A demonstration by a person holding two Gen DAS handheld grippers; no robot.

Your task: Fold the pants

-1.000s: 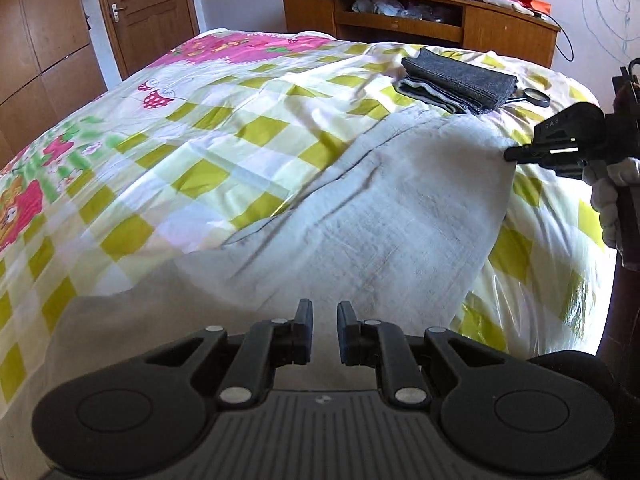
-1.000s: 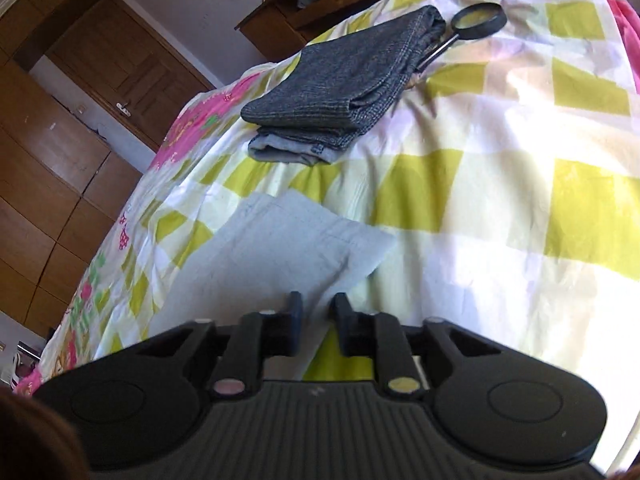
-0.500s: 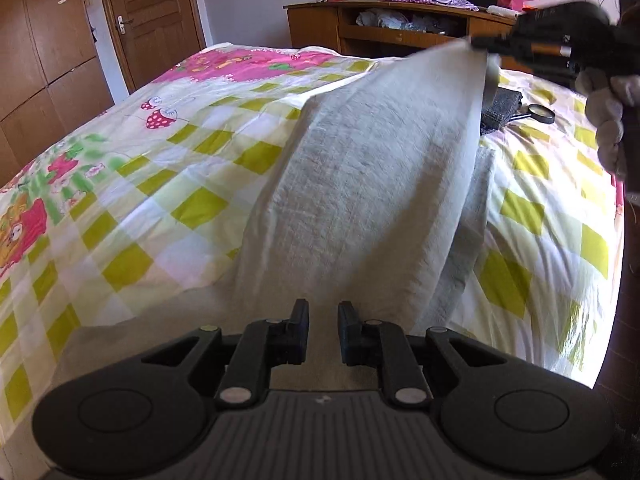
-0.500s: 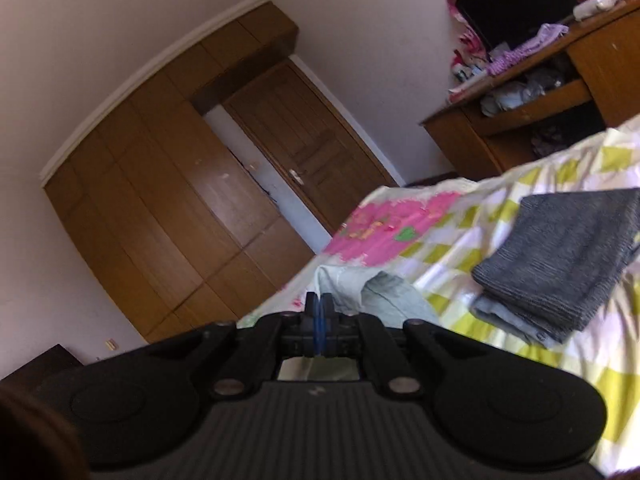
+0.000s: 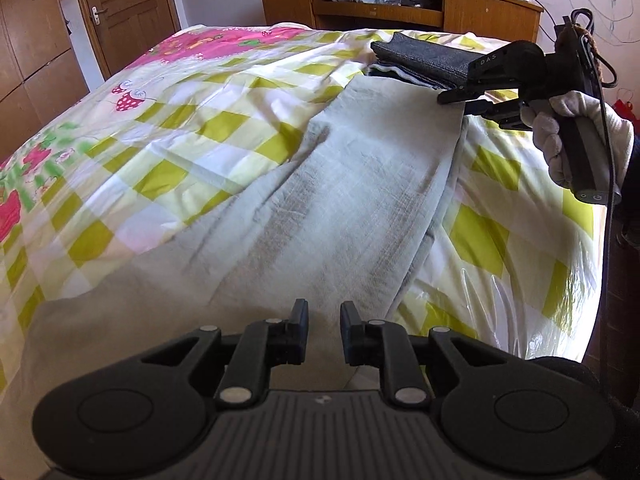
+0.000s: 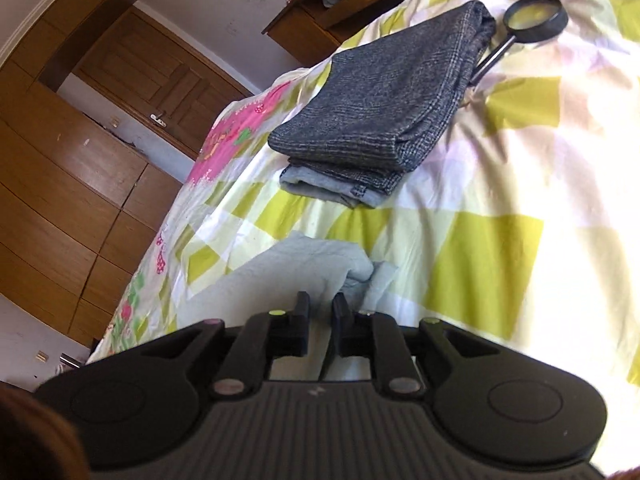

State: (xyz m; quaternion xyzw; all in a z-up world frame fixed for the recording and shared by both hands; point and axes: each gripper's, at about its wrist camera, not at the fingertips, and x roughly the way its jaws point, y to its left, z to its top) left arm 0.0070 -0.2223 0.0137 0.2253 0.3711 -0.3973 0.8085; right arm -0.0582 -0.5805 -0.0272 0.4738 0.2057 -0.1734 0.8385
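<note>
Light grey pants (image 5: 320,216) lie lengthwise on the bed, one leg laid over the other. My left gripper (image 5: 324,324) hovers over the near waist end with its jaws apart, holding nothing. My right gripper (image 6: 320,316) sits at the far leg hem (image 6: 320,264), jaws slightly apart with cloth lying between them. In the left wrist view the right gripper (image 5: 452,98) rests at the hem's far right corner, held by a white-gloved hand (image 5: 560,128).
A stack of folded dark grey and light garments (image 6: 380,108) lies just beyond the hem, also seen in the left wrist view (image 5: 420,64). A magnifying glass (image 6: 532,20) lies beside it. The checked bedspread (image 5: 180,140), a wooden desk (image 5: 400,4) and wardrobe doors (image 6: 80,168) surround.
The right gripper lifted the pant leg high, then brought it back down flat over the other leg. Its jaws, shut on the hem half a second ago, now stand slightly apart. Left gripper stayed.
</note>
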